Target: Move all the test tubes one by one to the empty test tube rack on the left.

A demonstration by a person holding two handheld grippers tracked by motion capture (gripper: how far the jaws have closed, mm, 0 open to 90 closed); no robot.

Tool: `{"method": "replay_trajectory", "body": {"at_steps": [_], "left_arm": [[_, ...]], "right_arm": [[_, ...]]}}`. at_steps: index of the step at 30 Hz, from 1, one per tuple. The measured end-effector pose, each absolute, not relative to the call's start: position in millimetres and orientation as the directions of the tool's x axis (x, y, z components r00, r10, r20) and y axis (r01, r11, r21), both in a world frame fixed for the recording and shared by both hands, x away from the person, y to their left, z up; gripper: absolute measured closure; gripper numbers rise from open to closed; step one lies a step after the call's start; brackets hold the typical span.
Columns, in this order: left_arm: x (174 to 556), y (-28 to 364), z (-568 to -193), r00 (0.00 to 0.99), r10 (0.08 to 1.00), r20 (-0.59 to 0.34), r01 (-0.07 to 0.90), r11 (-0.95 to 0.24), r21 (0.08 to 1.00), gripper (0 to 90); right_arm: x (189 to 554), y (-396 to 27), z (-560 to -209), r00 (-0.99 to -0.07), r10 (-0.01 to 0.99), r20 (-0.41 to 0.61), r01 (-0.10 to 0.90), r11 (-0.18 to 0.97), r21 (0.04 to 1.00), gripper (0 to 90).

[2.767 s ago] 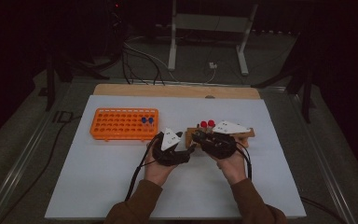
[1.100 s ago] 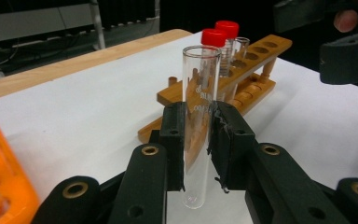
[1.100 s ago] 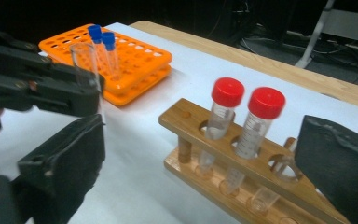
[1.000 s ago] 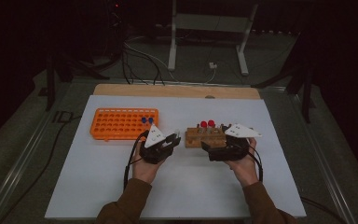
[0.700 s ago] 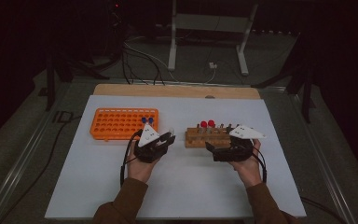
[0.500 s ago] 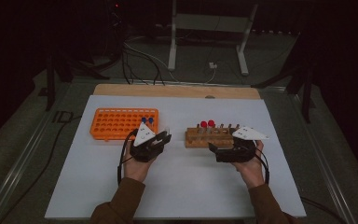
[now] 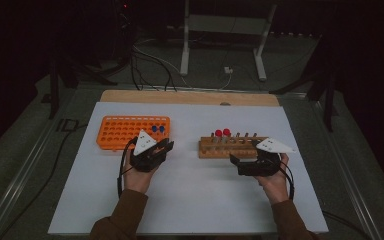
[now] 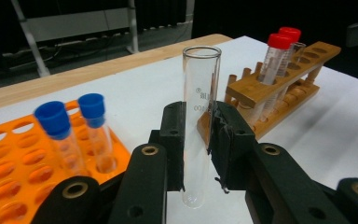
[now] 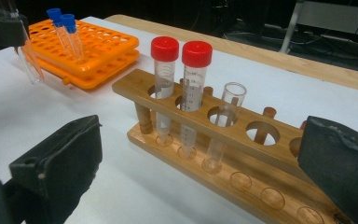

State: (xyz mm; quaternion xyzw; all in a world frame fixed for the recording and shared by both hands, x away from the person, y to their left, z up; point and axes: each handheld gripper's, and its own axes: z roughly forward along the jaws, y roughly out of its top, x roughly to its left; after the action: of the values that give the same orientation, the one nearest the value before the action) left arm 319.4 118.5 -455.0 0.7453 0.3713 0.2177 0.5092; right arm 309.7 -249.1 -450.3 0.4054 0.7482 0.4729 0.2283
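Left gripper (image 7: 166,146) is clamping, jaws nearly closed. Right gripper (image 7: 233,161) is resting with jaws standing wide apart.

On the desk (image 7: 190,200), the plastic tube rack (image 7: 125,131) lies left of the wooden rack (image 7: 230,147), well apart.

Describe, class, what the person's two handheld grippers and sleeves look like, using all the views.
Both the left gripper and the right gripper are black, each topped by a pale grey three-cornered plate, with a black cable trailing back along the wrist. In the left gripper view, brass-coloured rivets dot the black linkage and the jaw pads look worn. The sleeves are brown.
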Motion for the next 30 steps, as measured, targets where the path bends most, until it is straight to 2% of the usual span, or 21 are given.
{"method": "replay_trajectory", "body": {"at_steps": [30], "left_arm": [[343.3, 162.6, -455.8, 0.512, 0.859, -0.015, 0.334, -0.183, 0.924, 75.4]], "right_arm": [[308.9, -256.0, -451.7, -0.559, 0.828, 0.051, 0.392, 0.209, 0.896, 0.0]]}}
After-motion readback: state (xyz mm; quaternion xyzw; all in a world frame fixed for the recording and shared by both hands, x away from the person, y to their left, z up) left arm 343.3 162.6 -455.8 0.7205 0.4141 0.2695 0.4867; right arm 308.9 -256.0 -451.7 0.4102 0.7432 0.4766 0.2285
